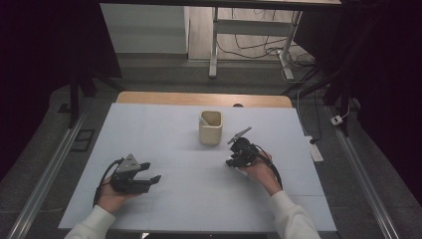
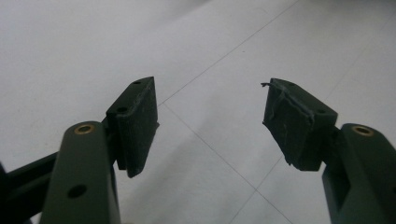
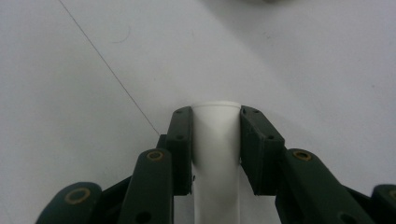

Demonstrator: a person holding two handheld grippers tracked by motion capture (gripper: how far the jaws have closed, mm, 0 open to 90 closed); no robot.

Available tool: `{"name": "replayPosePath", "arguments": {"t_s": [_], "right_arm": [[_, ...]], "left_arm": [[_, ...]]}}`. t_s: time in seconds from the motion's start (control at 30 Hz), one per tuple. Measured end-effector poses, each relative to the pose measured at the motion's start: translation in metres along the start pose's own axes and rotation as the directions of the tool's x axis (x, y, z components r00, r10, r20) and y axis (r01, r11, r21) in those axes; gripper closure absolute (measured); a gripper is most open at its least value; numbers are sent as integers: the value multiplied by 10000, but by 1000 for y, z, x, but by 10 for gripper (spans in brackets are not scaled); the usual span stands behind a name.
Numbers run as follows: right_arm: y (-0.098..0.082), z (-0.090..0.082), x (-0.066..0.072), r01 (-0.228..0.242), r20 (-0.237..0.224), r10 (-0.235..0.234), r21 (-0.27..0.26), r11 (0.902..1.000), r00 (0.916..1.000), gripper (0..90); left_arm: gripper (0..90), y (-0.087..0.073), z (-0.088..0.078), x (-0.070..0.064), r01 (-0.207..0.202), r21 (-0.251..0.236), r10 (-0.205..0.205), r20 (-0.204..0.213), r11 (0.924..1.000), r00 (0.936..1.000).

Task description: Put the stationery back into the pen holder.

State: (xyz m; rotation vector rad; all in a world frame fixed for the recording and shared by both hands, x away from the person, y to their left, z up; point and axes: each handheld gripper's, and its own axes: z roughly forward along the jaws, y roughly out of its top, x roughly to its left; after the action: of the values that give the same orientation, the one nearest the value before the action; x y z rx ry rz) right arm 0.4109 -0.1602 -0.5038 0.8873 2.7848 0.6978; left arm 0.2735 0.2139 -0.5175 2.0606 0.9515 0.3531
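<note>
My right gripper (image 3: 215, 114) is shut on a white, flat-ended tube-like thing (image 3: 215, 144) that lies on the white table sheet (image 3: 70, 140), with both pads pressed against its sides. In the high view this right gripper (image 1: 234, 160) points down at the sheet right of centre, just in front of a beige cup (image 1: 210, 128). A hand holds my left gripper (image 1: 151, 172) low over the sheet at the front left. Its jaws stand wide apart in the left gripper view (image 2: 210, 121), with only bare sheet between them.
The beige cup stands upright near the middle of the sheet, behind the right gripper. The wooden table edge (image 1: 149, 97) shows at the back. Beyond it are a white stand (image 1: 214, 45) and cables on the floor; metal rails (image 1: 45, 174) run along both sides.
</note>
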Motion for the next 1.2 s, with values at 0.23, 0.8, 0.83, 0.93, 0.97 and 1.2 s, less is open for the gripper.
{"name": "replayPosePath", "arguments": {"t_s": [0.23,0.8,0.83,0.93,0.97,1.2], "right_arm": [[0,-14,-1,-2,55,5,-597,9982,10000,664],[-2,-52,-8,-399,276,487,-2594,9649,9984,665],[-2,-54,-8,-409,284,505,-2709,9617,9983,665],[-3,-59,-10,-500,316,628,-3093,9497,9975,665],[-4,-61,-11,-579,322,722,-3249,9440,9969,664],[-7,-73,-14,-742,341,973,-4191,9049,9947,664]], "left_arm": [[346,0,-1,0,2,-25,-2,-19,10000,10000],[346,0,-1,0,-18,-32,18,-34,10000,10000],[346,0,-1,0,-15,-31,15,-36,10000,10000],[346,0,-1,0,-7,-43,7,-45,10000,10000],[346,0,-2,0,-8,-46,8,-40,10000,10000],[346,0,-2,0,12,-72,-13,-65,10000,10000]]}}
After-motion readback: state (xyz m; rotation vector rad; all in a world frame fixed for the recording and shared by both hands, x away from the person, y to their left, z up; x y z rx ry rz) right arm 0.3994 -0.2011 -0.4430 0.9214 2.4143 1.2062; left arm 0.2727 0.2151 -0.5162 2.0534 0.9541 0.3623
